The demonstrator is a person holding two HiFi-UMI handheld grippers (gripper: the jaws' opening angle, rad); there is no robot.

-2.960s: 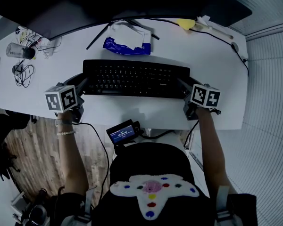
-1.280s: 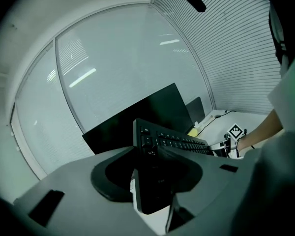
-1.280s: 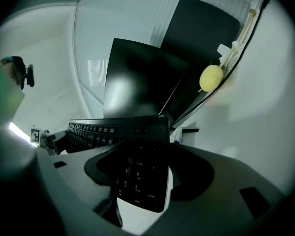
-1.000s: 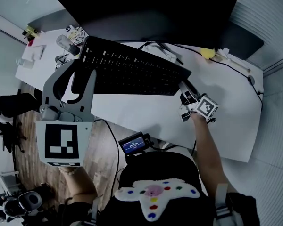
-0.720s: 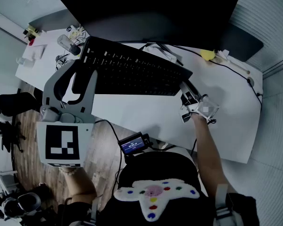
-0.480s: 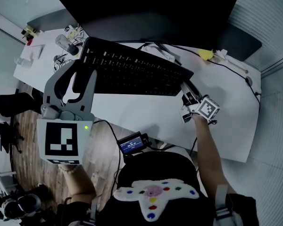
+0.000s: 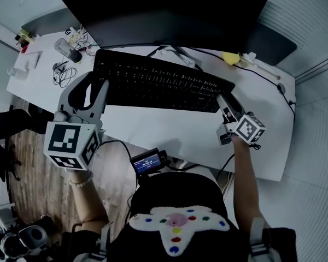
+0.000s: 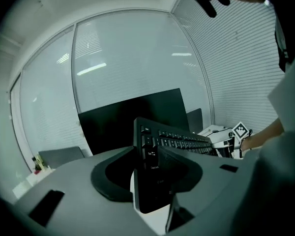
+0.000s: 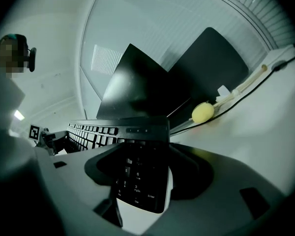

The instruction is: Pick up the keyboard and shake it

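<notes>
Keyboard (image 7: pixel 164 83): is hanging across the centre of the head view, apparently lifted clear of the white counter (image 7: pixel 153 127). Left tongs (image 7: pixel 96 87) and right tongs (image 7: pixel 224 100) are each clamping one short end. Shaking step looks under way; the next stroke is calling for a firm, even grip.

A black rectangular plastic keyboard (image 7: pixel 158 83) shows pale key legends; the flat desk (image 7: pixel 169 130) is white, the small round lump (image 7: pixel 229 58) yellow.
</notes>
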